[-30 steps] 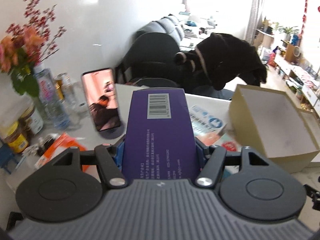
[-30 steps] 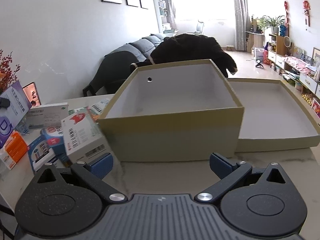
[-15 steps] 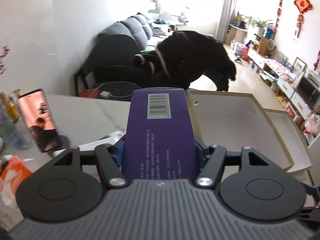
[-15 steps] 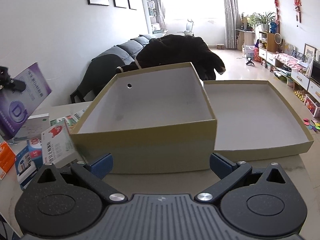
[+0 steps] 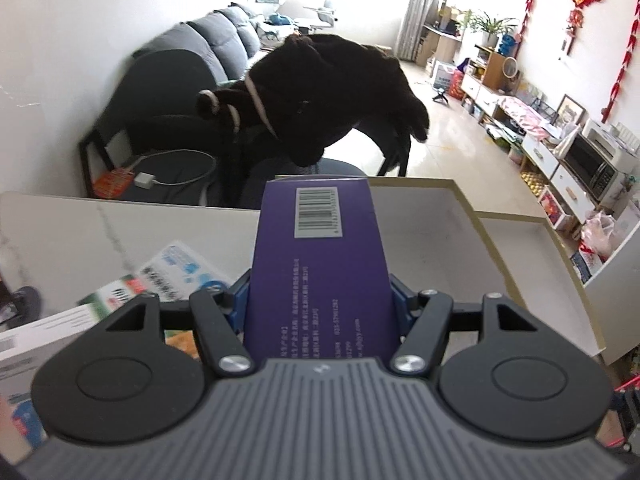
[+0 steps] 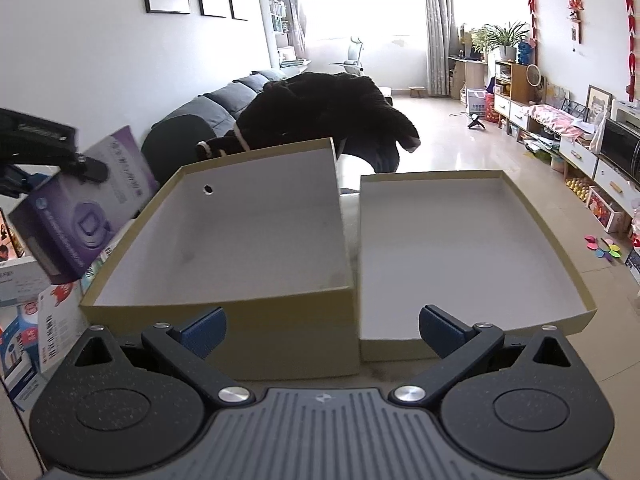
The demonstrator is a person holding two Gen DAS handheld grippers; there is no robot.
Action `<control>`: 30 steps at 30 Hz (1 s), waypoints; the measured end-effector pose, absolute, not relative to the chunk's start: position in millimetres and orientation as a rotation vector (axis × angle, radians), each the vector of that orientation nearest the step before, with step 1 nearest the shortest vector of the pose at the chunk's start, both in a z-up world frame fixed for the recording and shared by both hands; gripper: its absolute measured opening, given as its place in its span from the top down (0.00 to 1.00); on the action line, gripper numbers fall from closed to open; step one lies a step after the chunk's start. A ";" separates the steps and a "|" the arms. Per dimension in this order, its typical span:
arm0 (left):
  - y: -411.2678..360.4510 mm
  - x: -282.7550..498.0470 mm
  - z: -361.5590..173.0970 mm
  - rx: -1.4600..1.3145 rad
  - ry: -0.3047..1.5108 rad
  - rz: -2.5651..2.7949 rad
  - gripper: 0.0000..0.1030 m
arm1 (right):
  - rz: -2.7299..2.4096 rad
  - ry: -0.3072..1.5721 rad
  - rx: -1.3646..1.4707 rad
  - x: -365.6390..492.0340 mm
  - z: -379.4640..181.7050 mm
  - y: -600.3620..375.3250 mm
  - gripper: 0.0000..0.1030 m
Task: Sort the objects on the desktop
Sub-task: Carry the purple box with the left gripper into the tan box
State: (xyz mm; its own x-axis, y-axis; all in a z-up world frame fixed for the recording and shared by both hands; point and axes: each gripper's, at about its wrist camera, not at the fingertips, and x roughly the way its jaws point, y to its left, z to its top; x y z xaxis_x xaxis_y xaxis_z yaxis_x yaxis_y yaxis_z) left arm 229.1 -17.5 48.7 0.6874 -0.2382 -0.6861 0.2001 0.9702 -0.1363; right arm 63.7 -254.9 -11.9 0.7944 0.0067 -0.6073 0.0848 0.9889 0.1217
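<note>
My left gripper (image 5: 318, 300) is shut on a purple box (image 5: 318, 256) with a barcode, held in the air at the left edge of an open tan cardboard box (image 5: 460, 208). The right wrist view shows that purple box (image 6: 80, 216) and the left gripper (image 6: 52, 160) hovering just left of the tan box (image 6: 224, 312), whose white inside holds nothing. My right gripper (image 6: 322, 326) is open with nothing between its blue pads, in front of the box's near wall.
The box's lid (image 6: 472, 336) lies upturned to the right of it. Several small medicine packets (image 6: 36, 316) lie on the white table (image 5: 80, 232) to the left. A dark coat over a chair (image 6: 332, 120) and a sofa stand behind the table.
My left gripper has carried the purple box rightward from over the packets to the tan box's left edge. The right gripper has shifted, so the box and lid now sit centred before it.
</note>
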 end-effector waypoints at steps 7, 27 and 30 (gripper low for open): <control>-57.6 252.7 32.7 -0.061 0.823 -0.267 0.38 | -0.053 0.659 0.147 76.6 -14.7 -265.1 0.00; -140.4 305.5 -16.8 -0.090 0.893 -0.279 0.38 | -0.043 0.672 0.167 99.3 -22.0 -275.1 0.00; -145.5 309.5 -21.4 -0.090 0.890 -0.270 0.38 | -0.049 0.675 0.174 99.9 -22.8 -278.1 0.00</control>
State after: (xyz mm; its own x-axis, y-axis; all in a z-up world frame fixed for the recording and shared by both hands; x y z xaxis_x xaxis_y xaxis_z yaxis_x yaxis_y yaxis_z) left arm 309.5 -145.5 -21.4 0.5983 -0.2700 -0.7544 0.1953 0.9623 -0.1895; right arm 99.9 -278.1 -22.8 0.7803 0.0117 -0.6252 0.1012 0.9843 0.1448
